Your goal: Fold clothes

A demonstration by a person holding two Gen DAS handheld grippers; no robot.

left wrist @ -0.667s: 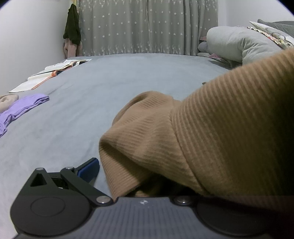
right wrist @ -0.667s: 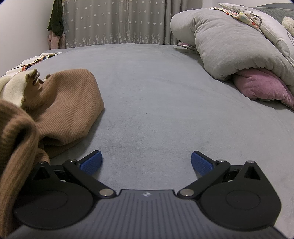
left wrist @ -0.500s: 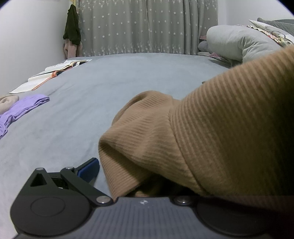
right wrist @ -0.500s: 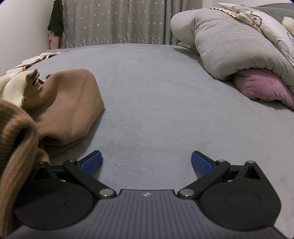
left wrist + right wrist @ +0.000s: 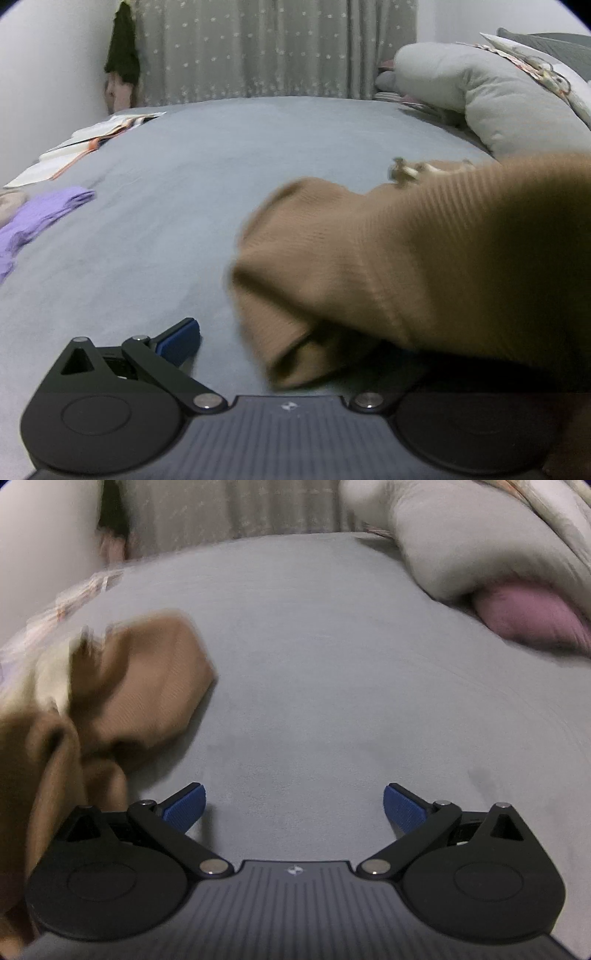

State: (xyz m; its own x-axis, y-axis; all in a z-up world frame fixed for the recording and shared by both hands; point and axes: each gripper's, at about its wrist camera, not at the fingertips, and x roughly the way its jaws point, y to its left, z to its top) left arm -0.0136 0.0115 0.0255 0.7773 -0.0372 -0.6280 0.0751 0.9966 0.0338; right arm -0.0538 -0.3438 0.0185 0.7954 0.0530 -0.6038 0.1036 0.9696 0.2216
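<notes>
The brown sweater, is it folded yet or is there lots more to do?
Not yet. Nothing looks folded: the brown sweater lies bunched on the grey bed, draped over part of the left gripper. Neither gripper grips it; the right gripper is open over bare sheet. Still to do: spread it flat, fold it, then the purple garment.

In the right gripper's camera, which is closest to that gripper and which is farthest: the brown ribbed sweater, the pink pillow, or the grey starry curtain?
1. Brown ribbed sweater: on the left, right beside the right gripper.
2. Pink pillow: farther off on the right, under the grey duvet.
3. Grey starry curtain: at the back, beyond the bed.
</notes>
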